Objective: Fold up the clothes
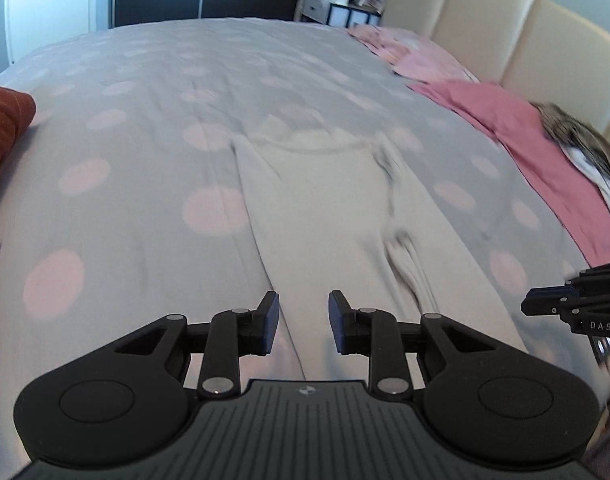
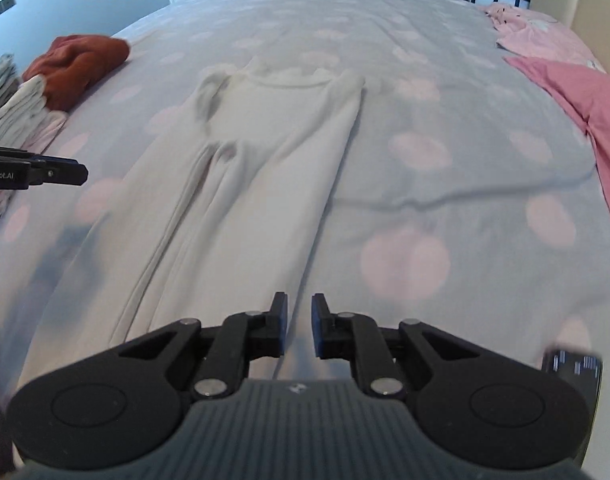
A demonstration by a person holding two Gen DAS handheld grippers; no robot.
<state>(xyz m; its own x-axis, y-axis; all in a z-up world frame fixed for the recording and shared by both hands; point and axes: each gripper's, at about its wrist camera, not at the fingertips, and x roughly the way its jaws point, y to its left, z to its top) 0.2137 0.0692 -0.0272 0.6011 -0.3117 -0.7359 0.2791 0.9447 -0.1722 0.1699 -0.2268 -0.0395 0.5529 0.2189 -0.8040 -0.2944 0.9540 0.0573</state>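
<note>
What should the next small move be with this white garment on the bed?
Probably lower both grippers to the near hem and pinch it. The long white knit garment lies flat on the grey dotted duvet, sides already folded in, and the left gripper and right gripper hover empty above its near end.

Soft, cool daylight fills both fisheye views evenly with only faint shadows, while motion blur smears the white garment [image 1: 329, 216] and spotted bedspread [image 2: 425, 184], straight lines bow near the rims, and the corners vignette to black
</note>
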